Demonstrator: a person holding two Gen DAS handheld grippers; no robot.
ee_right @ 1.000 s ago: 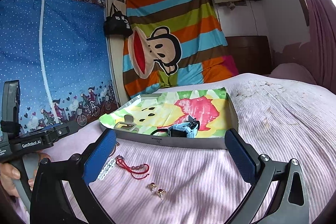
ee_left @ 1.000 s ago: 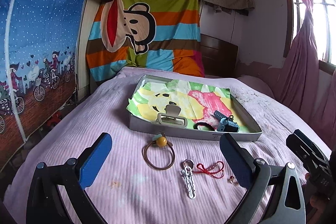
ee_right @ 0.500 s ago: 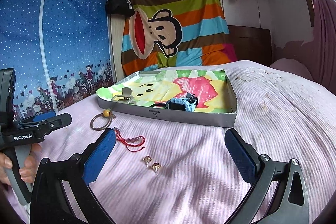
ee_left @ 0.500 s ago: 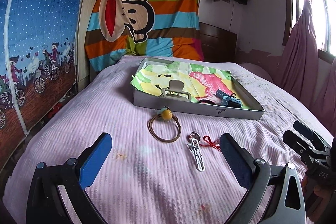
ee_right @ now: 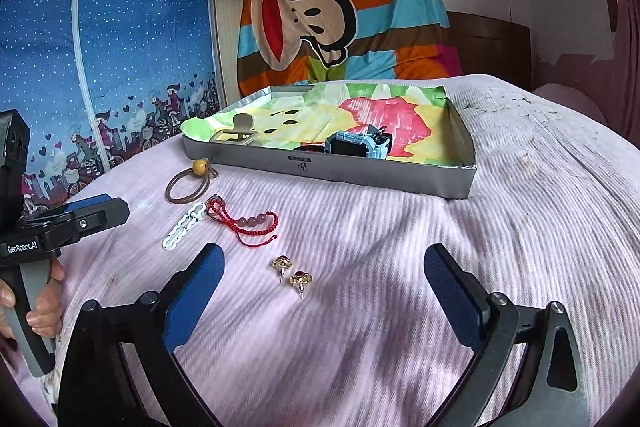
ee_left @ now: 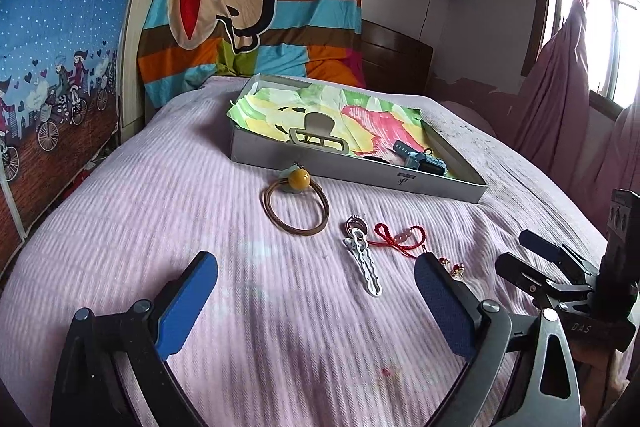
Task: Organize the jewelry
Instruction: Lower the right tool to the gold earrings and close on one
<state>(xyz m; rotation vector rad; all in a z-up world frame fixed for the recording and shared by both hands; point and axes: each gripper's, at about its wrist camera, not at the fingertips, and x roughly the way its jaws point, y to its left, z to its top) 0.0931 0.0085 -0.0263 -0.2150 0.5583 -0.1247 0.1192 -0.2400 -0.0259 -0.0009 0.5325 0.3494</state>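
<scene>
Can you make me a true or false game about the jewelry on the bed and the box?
1. The two earrings are inside the box. False: they lie on the bedsheet, in front of the right gripper.
2. The blue watch is in the box. True.
3. The hair tie has a yellow bead on it. True.
4. The left gripper is holding the white hair clip. False: it is open and empty, and the clip lies on the sheet.
5. The red bracelet lies next to the white hair clip. True.
</scene>
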